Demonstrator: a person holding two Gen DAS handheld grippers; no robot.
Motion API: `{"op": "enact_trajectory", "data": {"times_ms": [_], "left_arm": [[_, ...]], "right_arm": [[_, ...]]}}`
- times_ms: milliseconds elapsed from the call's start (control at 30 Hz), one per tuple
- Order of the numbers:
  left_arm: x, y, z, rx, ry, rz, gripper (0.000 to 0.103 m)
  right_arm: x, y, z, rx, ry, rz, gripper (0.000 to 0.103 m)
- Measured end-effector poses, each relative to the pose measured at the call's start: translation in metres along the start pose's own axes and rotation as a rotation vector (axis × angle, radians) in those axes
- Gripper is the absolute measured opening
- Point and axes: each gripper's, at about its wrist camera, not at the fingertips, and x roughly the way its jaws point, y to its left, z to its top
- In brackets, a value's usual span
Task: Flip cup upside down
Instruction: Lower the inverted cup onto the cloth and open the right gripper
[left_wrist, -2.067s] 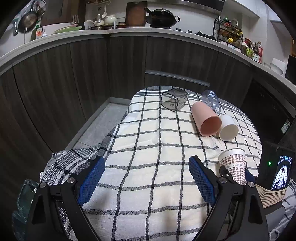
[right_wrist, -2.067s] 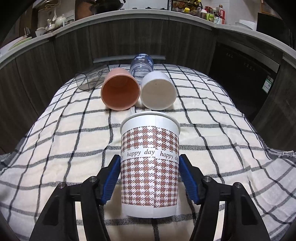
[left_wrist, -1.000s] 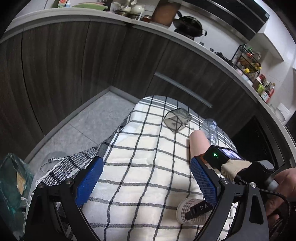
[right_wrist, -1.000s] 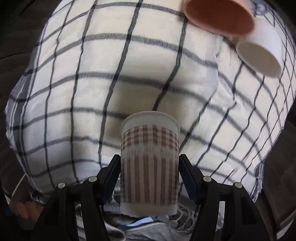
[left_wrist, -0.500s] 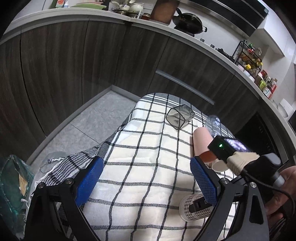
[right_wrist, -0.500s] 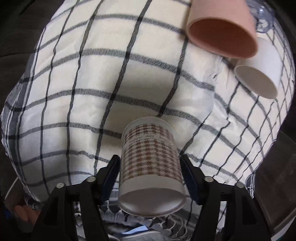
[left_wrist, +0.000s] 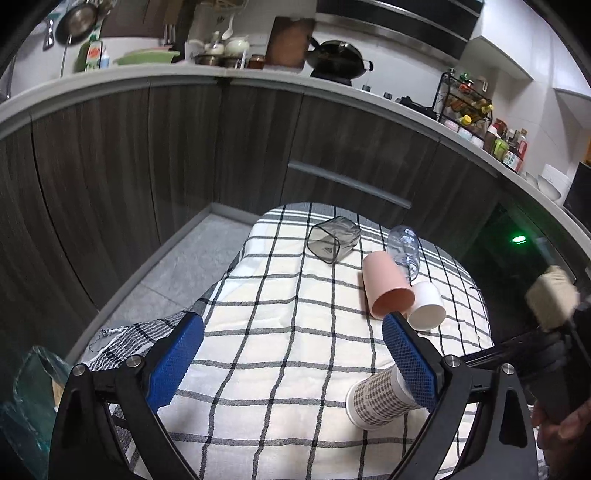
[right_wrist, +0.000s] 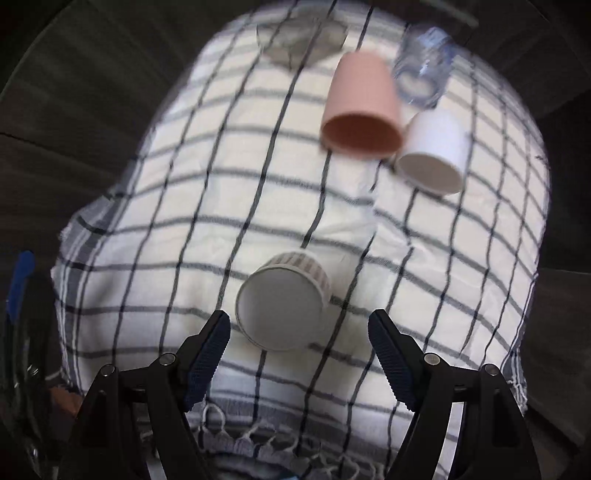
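The brown houndstooth paper cup stands upside down on the checked cloth, its white base facing my right wrist camera. It also shows in the left wrist view, partly behind my left gripper's right finger. My right gripper is open and empty, above and just behind the cup, not touching it. My left gripper is open and empty over the near part of the cloth.
A pink cup, a white cup, a clear plastic bottle and a dark clear square container lie on their sides at the far side of the checked cloth. Dark cabinets stand behind.
My right gripper turned the houndstooth cup over, set it mouth down on the cloth, opened and drew back. The left gripper stayed open.
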Motion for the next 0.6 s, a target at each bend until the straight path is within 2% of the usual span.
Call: {"op": "enact_trajectory", "data": {"times_ms": [200,233,267,300,533,600], "left_arm": [[-0.003,-0.01,-0.009,0.044,-0.026,0.007,0.099],[-0.005,-0.012,-0.01,0.05,-0.028,0.011,0.099],[-0.007,-0.014,-0.012,0.057,-0.032,0.013,0.099],[-0.01,-0.015,-0.013,0.066,-0.037,0.014,0.099],[-0.024,-0.028,-0.021,0.131,-0.072,0.026,0.099],[-0.028,-0.032,-0.023,0.152,-0.078,0.026,0.099]], "right_arm": [[-0.026,-0.011,-0.044,0.035,-0.319,-0.069,0.078],[-0.026,-0.011,-0.044,0.035,-0.319,-0.069,0.078],[-0.027,-0.014,-0.049,0.044,-0.355,-0.079,0.079],[-0.03,-0.016,-0.062,0.067,-0.429,-0.104,0.08],[-0.041,-0.02,-0.094,0.121,-0.594,-0.172,0.08],[-0.045,-0.021,-0.105,0.138,-0.66,-0.2,0.083]]}}
